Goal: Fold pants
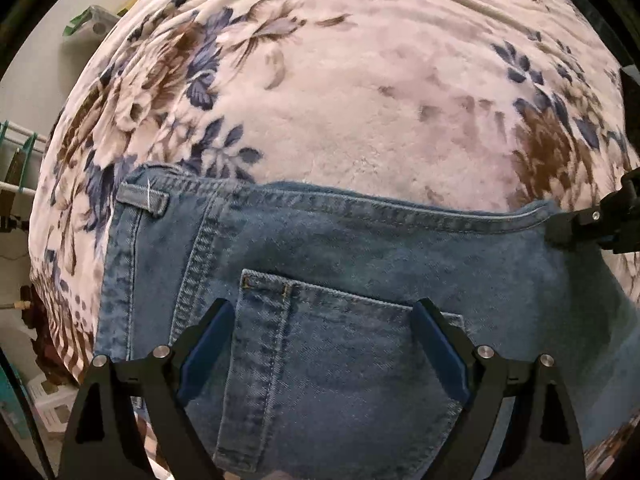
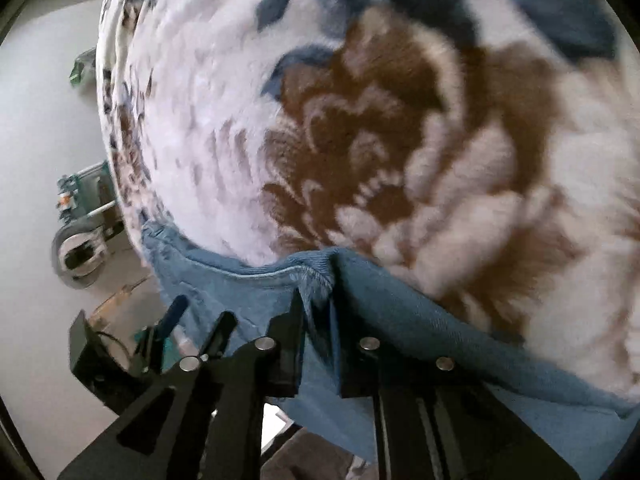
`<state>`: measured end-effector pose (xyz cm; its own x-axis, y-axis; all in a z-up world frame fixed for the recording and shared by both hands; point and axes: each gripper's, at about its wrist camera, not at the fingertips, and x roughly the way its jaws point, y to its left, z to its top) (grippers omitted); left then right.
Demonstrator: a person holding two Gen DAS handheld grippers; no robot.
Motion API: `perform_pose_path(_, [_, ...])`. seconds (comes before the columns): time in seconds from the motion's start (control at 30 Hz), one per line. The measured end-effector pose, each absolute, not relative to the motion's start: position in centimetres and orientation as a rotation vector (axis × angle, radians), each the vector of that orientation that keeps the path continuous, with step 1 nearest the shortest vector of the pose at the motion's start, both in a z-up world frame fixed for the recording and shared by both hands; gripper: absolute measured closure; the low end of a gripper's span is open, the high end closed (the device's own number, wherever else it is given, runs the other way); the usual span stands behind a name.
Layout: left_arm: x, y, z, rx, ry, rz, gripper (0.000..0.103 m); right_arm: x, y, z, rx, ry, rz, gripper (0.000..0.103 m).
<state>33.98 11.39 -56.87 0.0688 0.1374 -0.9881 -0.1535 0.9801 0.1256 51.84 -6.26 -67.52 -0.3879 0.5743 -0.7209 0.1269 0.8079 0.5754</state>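
Blue denim pants (image 1: 360, 248) lie on a floral blanket, back pocket (image 1: 344, 360) up and the waistband toward the far side. My left gripper (image 1: 324, 316) is open, its fingers (image 1: 212, 332) standing apart over the back pocket. My right gripper (image 2: 318, 300) is shut on the pants' edge (image 2: 316, 276), pinching a bunched fold of denim; it shows at the right edge of the left wrist view (image 1: 600, 220) on the waistband's right end. The left gripper shows at lower left of the right wrist view (image 2: 176, 316).
The pink blanket (image 1: 360, 100) with brown and blue flowers covers the bed. The bed's left edge drops to a pale floor with a shelf rack (image 1: 20, 160), boxes (image 1: 48, 404) and a wheeled object (image 2: 80, 248).
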Motion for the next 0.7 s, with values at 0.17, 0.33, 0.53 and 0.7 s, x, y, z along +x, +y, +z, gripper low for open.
perform_pose_path(0.17, [33.5,8.8,-54.1,-0.007,1.428,0.161,0.012,50.0,-11.0,-61.5,0.513,1.699,0.418,0.027])
perform_pose_path(0.33, [30.9,4.8,-50.4,-0.008,1.356,0.057,0.012,42.0,-18.2,-54.7,0.648,1.383,0.228,0.016])
perform_pose_path(0.53, [27.5,-2.6,-50.5,0.095,1.371,-0.112,0.002,28.5,-30.1,-53.9,0.860,1.264,-0.166,0.016])
perform_pose_path(0.7, [25.5,-11.2,-51.6,0.110,1.393,-0.206,0.002,19.1,-41.7,-56.7,1.038,1.214,-0.443,0.016])
